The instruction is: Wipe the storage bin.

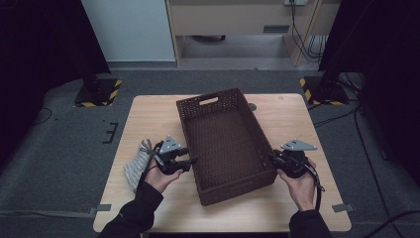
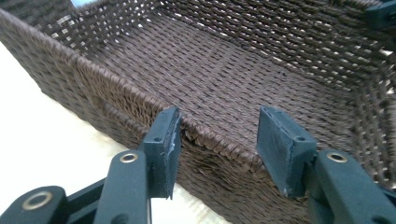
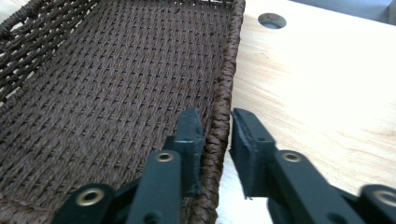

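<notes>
Wicker basket point(image 1: 225, 144), unlabelled: right gripper point(image 3: 215, 135) jaws clamp its rim, left gripper point(image 2: 218, 140) jaws apart.

I'm working in a lab-style recording space: grey carpet point(image 1: 59, 148), black stands on hazard-striped bases point(image 1: 98, 93), loose cables point(image 1: 309, 47), and a plain wooden table point(image 1: 148, 119).

Light wooden table point(image 1: 148, 116) — wicker basket point(image 1: 218, 106) centre, striped cloth point(image 1: 134, 166) left edge.

Left fingers point(image 2: 161, 149) apart, right fingers point(image 3: 190, 140) pinched.
</notes>
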`<state>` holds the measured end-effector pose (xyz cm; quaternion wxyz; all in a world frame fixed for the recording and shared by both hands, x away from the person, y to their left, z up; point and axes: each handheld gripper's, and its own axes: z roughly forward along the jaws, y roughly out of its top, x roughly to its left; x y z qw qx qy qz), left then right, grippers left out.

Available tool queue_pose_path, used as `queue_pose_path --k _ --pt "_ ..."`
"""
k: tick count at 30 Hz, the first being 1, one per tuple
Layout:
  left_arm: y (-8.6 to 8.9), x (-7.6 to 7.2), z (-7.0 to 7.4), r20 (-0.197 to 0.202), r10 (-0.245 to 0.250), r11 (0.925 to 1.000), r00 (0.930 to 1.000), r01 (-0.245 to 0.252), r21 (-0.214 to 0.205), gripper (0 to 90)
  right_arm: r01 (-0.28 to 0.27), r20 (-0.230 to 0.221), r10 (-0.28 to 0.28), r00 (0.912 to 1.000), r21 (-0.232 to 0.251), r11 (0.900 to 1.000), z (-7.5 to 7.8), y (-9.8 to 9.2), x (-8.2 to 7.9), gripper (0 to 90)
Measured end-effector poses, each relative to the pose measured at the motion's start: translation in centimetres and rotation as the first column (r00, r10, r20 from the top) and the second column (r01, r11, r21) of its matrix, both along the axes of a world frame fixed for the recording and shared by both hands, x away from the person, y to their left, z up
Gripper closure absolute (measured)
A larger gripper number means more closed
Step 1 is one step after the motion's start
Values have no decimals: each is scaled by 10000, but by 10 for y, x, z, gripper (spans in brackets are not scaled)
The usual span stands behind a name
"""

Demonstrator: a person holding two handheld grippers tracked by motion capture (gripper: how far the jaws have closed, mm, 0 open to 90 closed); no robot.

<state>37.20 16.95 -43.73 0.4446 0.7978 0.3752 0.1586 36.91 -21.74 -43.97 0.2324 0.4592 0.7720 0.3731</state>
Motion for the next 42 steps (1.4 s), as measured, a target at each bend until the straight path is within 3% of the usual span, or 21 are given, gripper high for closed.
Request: queue_pose_path --k 4,7,11,15,17,23,25,29,34,37,42 --pt "-1 -3 -1 43 134 9998 9999 -133 -113 500 54 272 -57 9996 113 9999 4 -3 -5 605" --pt "-3 -6 -1 11 101 9999 9999 -101 -127 499 244 208 -250 9995 262 9994 6 -6 -12 599" --pt "-6 -11 0 29 -60 9999 10000 61 -128 495 311 -210 -309 9993 84 9995 2 -6 -13 680" --pt "-3 -9 4 -36 -359 9992 9993 358 -150 519 425 -189 -430 9989 -272 9987 0 -6 -7 784" --pt "0 -5 8 182 -196 9998 9996 198 -87 480 393 -278 -393 9988 10 9992 -1 -9 -4 792" --pt "9 11 13 518 190 9998 9985 -193 53 437 513 -103 -514 9986 -77 9987 -2 -13 6 802" --pt "8 19 10 456 237 9996 9987 -243 119 437 552 -22 -553 9985 -107 9984 -4 -14 9 799" --pt "3 26 1 228 91 9998 9997 -94 162 441 571 22 -570 9984 -167 9982 -3 -12 8 708" --pt "0 21 1 402 61 9997 9992 -70 222 473 478 340 -485 9982 215 9986 9 -12 -2 562" --pt "-1 17 0 461 212 9997 9987 -218 123 483 551 552 -555 9969 93 9984 13 -13 -11 531" --pt "-4 11 -1 487 282 9996 9984 -286 72 482 909 482 -924 9946 330 9953 15 -16 -19 475"
